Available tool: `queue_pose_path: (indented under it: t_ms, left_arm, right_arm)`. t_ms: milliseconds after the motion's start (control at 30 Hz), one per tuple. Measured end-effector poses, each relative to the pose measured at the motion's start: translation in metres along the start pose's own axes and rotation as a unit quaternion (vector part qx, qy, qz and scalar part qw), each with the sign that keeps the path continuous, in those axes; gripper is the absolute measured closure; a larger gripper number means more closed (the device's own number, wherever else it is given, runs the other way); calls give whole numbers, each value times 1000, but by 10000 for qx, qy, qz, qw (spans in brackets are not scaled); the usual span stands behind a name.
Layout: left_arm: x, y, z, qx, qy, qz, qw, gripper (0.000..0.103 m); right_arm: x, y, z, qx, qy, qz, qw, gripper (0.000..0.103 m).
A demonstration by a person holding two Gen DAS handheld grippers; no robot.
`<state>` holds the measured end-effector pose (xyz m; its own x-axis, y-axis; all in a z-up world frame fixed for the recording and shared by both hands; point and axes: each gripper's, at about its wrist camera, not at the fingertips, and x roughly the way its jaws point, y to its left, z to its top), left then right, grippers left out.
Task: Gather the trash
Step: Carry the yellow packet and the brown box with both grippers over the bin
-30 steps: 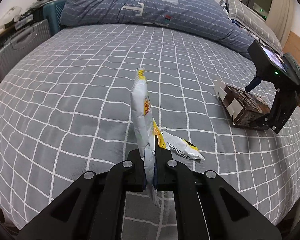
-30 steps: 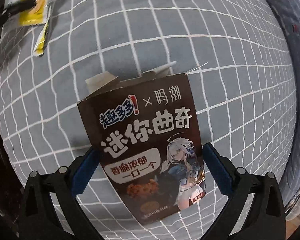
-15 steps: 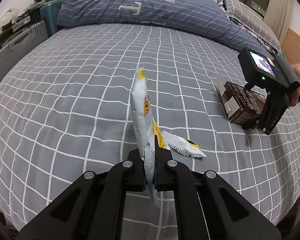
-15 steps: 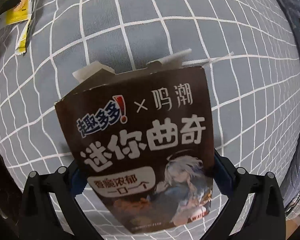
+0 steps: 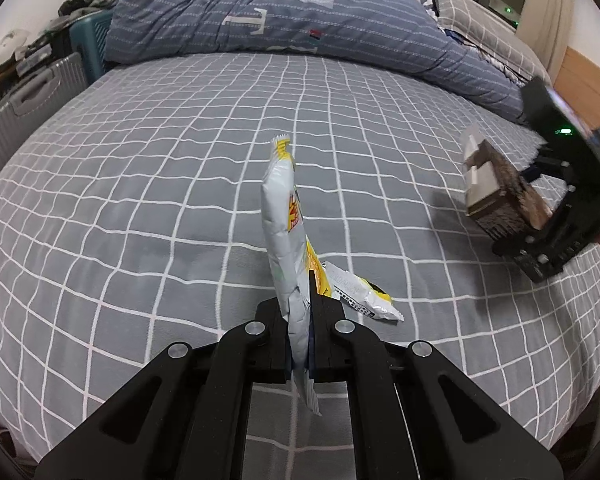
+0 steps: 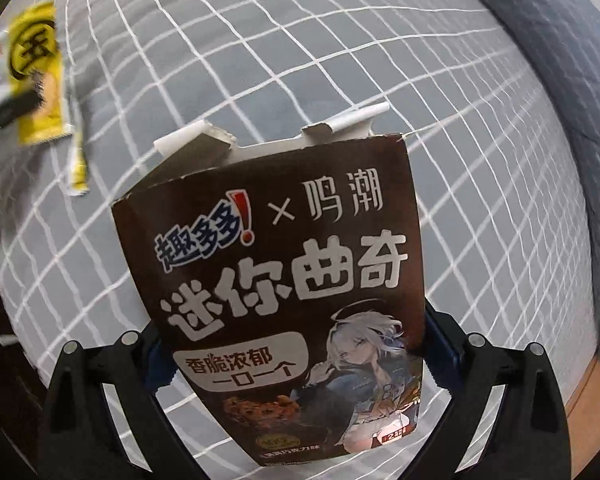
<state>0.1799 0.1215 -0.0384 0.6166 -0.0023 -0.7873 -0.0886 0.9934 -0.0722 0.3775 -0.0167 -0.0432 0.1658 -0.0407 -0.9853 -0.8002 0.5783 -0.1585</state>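
My left gripper (image 5: 300,316) is shut on a white and yellow snack bag (image 5: 282,216), which stands on edge above the grey checked bed (image 5: 140,200). A second, smaller wrapper (image 5: 360,292) lies on the sheet just right of it. My right gripper (image 6: 292,356) is shut on a brown cookie box (image 6: 284,280) with torn white flaps, holding it clear of the bed. That box (image 5: 496,196) and the right gripper (image 5: 556,208) show at the right edge of the left wrist view. The snack bag (image 6: 36,80) appears at the upper left of the right wrist view.
A rumpled blue striped duvet (image 5: 300,20) and a checked pillow (image 5: 484,24) lie along the far side of the bed. Grey and teal suitcases (image 5: 32,96) stand beside the bed at the left. A wooden headboard (image 5: 588,76) is at the right.
The right gripper closed on the cookie box and lifted it off the sheet, turning it. The left gripper and its snack bag stayed put.
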Motion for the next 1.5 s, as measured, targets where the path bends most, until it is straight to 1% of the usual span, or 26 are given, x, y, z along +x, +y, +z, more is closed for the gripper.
queue_pose_path:
  t_ms: [100, 200, 233, 267, 333, 433, 467, 533, 567, 633, 700, 800, 833, 867, 967, 1033, 1067, 1133, 1167, 1267, 1400, 1500]
  left_arm:
    - [-5, -5, 0, 1, -51, -57, 10000, 99]
    - [-13, -15, -2, 71, -108, -105, 9999, 99]
    - [-14, -18, -2, 101, -105, -116, 9998, 99]
    - [-16, -21, -3, 138, -101, -126, 9998, 99]
    - [-20, -29, -6, 211, -122, -155, 9996, 99]
    - [-27, -41, -11, 287, -135, -207, 9993, 99]
    - [-30, -44, -14, 279, -126, -248, 9992, 99]
    - [-34, -50, -17, 277, -101, -365, 9989, 99]
    - [-37, -53, -19, 298, -101, -385, 9988, 99]
    - [-42, -58, -23, 303, -101, -424, 9986, 99]
    - [-46, -63, -29, 296, -71, -459, 9985, 99]
    - [-54, -73, -39, 317, -23, -498, 9983, 99]
    - [-57, -75, -41, 323, -14, -521, 9981, 99]
    - [-60, -78, -44, 335, -13, -530, 9980, 99]
    - [-71, -84, -54, 366, 10, -480, 9982, 99]
    - [-77, -90, -62, 407, 82, -397, 9984, 99]
    - [-79, -91, -65, 426, 86, -366, 9984, 99]
    - [-87, -95, -76, 489, 82, -326, 9982, 99]
    - [-89, -96, -80, 494, 86, -342, 9982, 99]
    - [-100, -100, -98, 526, 92, -388, 9978, 99]
    - [-116, -102, -119, 470, 66, -441, 9979, 99]
    - [-126, -99, -126, 415, 2, -483, 9980, 99]
  right_arm:
    - [-18, 10, -16, 386, -203, 10, 9990, 10]
    - [-31, 12, -34, 904, -387, -50, 9951, 10]
    - [-36, 13, -40, 1078, -438, -8, 9932, 10]
    - [-42, 18, -48, 1190, -473, 13, 9918, 10]
    - [-53, 27, -63, 1267, -554, -139, 9903, 10]
    - [-64, 31, -84, 1558, -648, -193, 9855, 10]
    - [-68, 32, -94, 1753, -685, -185, 9819, 10]
    - [-75, 43, -113, 1901, -738, -70, 9790, 10]
    - [-77, 46, -124, 2066, -757, 108, 9754, 10]
    - [-76, 52, -136, 2231, -786, 174, 9715, 10]
    - [-78, 60, -153, 2455, -826, 93, 9658, 10]
    - [-82, 74, -174, 2857, -967, 82, 9534, 10]
    - [-85, 79, -182, 3004, -1022, 6, 9483, 10]
    - [-83, 83, -182, 3098, -1040, -49, 9451, 10]
    - [-84, 101, -199, 3420, -1140, -67, 9327, 10]
    - [-85, 110, -208, 3533, -1219, -80, 9275, 10]
    - [-87, 118, -216, 3632, -1282, -105, 9228, 10]
    - [-87, 126, -223, 3698, -1321, -162, 9196, 10]
    - [-89, 134, -230, 3757, -1343, -215, 9167, 10]
    - [-93, 146, -245, 3887, -1420, -196, 9101, 10]
    - [-100, 166, -266, 3935, -1491, -259, 9068, 10]
    - [-107, 181, -285, 3955, -1553, -278, 9048, 10]
